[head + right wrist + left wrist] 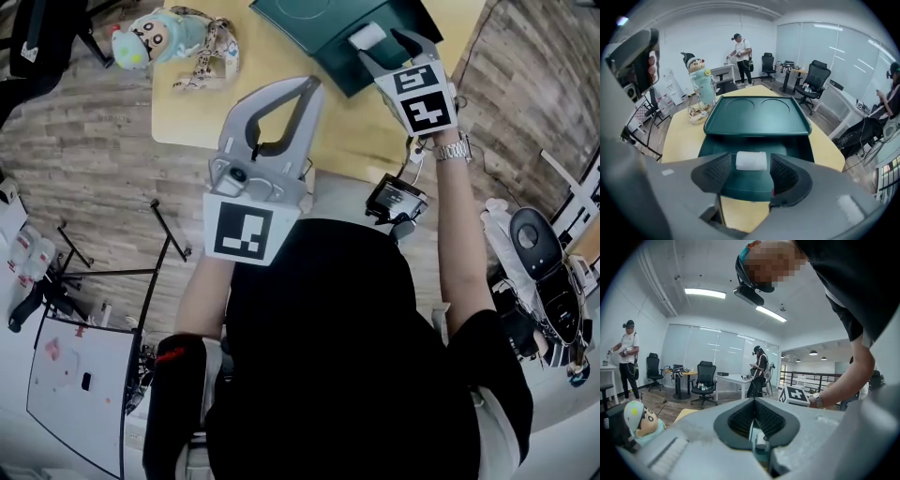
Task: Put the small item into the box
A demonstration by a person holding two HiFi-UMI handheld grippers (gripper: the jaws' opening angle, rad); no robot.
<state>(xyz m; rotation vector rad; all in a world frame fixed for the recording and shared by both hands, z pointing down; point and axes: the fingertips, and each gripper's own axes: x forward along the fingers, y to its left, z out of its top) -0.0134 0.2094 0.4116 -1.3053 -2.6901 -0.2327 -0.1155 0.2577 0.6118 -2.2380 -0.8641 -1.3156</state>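
Box (740,185) and small item (751,161) sit in a wide office room with a wood-look floor, swivel chairs, glass partitions and people at far desks. A pale yellow worktop (187,112) lies ahead. The dark green box stands at its 1 o'clock end with the lid propped open toward 12. A cartoon doll (173,37) lies at 11 o'clock, well apart from the box.

The left hand-held gripper (312,86) hangs at 6 o'clock of the worktop, tips together, carrying nothing. The right hand-held gripper (382,45) reaches over the open box, jaws drawn narrow onto the two ends of the small item, which is above the box floor.

This white roll looks soft and light, likely cloth or foam. It should squash rather than slip or break, so an end-to-end grip seems sound.
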